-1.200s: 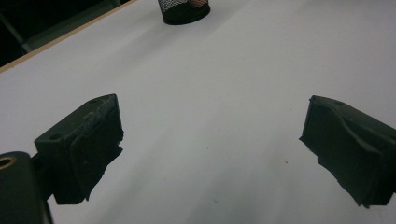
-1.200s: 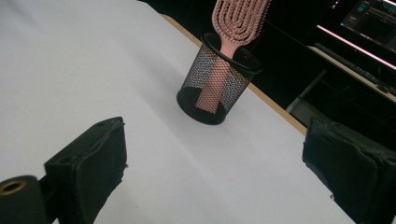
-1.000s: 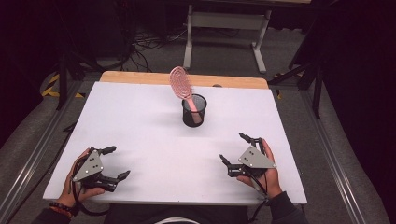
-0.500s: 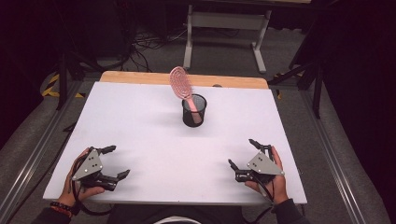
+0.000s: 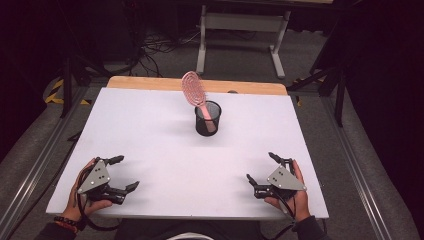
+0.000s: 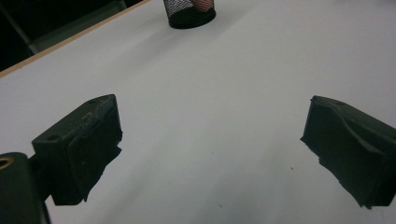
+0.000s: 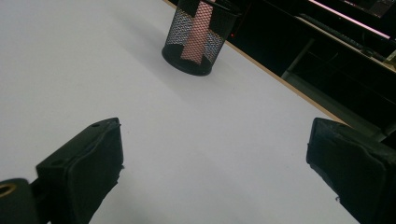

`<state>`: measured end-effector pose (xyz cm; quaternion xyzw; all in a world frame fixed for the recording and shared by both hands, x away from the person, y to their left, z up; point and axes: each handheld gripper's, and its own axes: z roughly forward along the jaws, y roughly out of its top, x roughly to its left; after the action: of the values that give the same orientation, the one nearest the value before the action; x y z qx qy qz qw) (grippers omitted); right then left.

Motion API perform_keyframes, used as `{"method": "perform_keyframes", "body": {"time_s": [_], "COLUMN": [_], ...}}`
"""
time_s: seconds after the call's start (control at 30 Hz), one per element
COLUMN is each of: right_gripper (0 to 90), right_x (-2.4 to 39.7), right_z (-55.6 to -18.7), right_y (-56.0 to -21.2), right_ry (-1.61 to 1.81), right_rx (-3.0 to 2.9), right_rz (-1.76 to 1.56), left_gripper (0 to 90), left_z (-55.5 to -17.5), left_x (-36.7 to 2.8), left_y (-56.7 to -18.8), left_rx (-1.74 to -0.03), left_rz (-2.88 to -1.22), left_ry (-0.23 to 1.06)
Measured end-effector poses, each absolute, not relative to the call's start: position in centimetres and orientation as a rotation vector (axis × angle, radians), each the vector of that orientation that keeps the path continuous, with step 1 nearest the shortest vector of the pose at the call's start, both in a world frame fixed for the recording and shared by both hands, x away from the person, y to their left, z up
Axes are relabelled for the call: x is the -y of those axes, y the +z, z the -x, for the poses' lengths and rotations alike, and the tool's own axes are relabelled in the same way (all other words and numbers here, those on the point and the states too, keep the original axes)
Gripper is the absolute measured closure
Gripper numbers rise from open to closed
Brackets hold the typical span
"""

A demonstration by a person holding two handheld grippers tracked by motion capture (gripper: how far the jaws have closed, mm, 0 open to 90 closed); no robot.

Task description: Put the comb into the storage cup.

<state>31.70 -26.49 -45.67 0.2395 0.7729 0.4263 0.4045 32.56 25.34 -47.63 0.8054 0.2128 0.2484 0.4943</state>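
A pink hairbrush (image 5: 193, 92) stands handle-down in a black mesh pen cup (image 5: 207, 119) toward the far edge of the white tabletop (image 5: 150, 130), roughly midway between its left and right edges. The brush head leans out over the cup's rim toward the far-left corner, and through the mesh the pink handle (image 7: 196, 32) can be seen slanting inside.

Both hands rest near the near edge, well apart from the cup. The left gripper (image 5: 120, 175) sits by the near-left corner with its jaws spread wide and nothing between them; the right gripper (image 5: 260, 167) sits by the near-right corner, just as wide open and just as empty. In each gripper view the two black pads frame bare tabletop, with the cup far ahead.

From where things lie, the brush looks settled in the cup and the hands look parked. If the brush is to be handled, I would judge the right gripper better placed: its line to the cup is clear. The cup is light and open-meshed, so a pull on the leaning brush could tip it. It would be wise to steady the rim with one gripper, take the brush at the neck below the head with the other, and lift along the handle's slant rather than straight up.
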Motion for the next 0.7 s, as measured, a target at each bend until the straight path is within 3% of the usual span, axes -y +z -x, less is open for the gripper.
{"method": "perform_keyframes", "body": {"time_s": [0.7], "right_gripper": [5.5], "right_x": [26.28], "right_z": [-31.63], "right_y": [-45.77], "right_ry": [1.057], "right_rx": [-1.941], "right_rz": [-0.616], "left_gripper": [5.3], "left_z": [-32.53], "left_x": [-25.25], "left_y": [-47.78], "left_rx": [-0.499], "left_rz": [-1.967], "left_ry": [0.596]}}
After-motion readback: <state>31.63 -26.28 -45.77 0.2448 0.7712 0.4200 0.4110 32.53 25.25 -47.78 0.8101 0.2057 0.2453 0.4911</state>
